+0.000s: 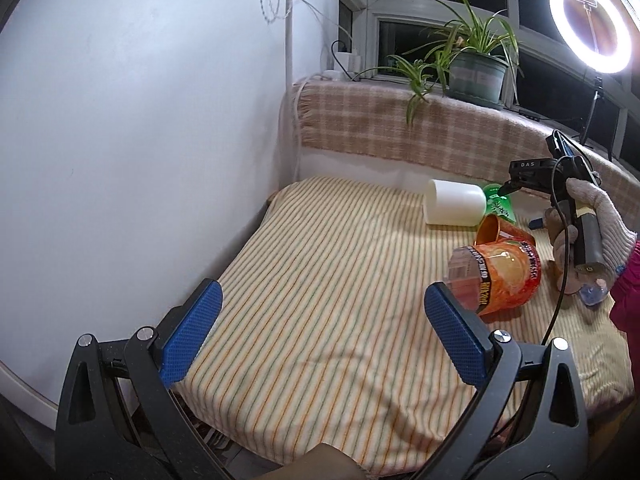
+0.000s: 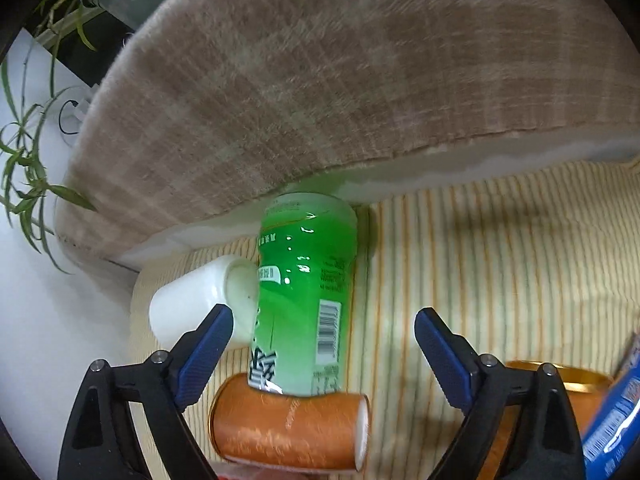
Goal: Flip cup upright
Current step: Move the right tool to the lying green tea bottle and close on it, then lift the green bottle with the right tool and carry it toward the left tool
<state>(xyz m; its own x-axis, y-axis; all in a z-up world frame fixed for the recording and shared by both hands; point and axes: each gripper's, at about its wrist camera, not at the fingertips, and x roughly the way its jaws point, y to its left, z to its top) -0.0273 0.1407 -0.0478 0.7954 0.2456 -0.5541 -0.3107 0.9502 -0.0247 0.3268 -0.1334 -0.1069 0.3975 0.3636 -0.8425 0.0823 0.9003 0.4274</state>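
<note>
Green cup [image 2: 306, 292] lies on its side, touching white cup [image 2: 192, 304] and orange cup [image 2: 286, 426]; right gripper [image 2: 324, 354], fingers apart, may knock these neighbours.

I count five cups on the striped cloth [image 1: 320, 280]: one white cup [image 1: 454, 208], one green cup [image 2: 306, 292], one plain orange cup [image 2: 288, 428], one printed orange cup [image 1: 506, 280], one gold-rimmed cup [image 2: 576, 380]. One potted plant [image 1: 476, 68], one ring light [image 1: 591, 26], two grippers: left [image 1: 324, 330], right [image 2: 324, 354].
</note>
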